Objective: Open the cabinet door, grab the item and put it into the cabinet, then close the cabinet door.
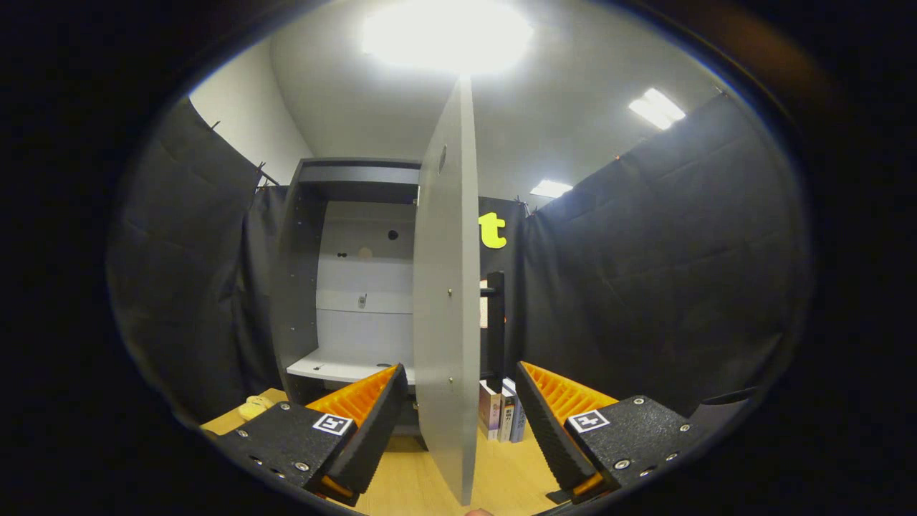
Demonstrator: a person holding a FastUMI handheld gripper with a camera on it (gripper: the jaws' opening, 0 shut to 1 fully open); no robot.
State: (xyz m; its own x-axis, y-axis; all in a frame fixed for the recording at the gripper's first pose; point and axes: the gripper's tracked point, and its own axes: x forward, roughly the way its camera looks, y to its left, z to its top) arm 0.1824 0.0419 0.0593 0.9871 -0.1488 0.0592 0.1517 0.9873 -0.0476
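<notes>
No brand or readable writing shows on anything; each finger of the tongs (462, 416) carries only a small square black-and-white marker. The tongs are spread wide apart, and the free edge of the grey cabinet door (448, 301) stands edge-on in the gap between them; neither finger presses on it.

The door is swung open, running from the lower centre of the frame up to the bright ceiling light. Left of it, the cabinet (337, 279) shows a pale back panel and a light shelf (337, 367).

A small yellowish item (254, 407) lies on the wooden table (501, 480) at lower left, beyond the left finger, outside the cabinet.

Right of the door, a few books (501, 412) stand upright beside a dark rack (494, 322).
</notes>
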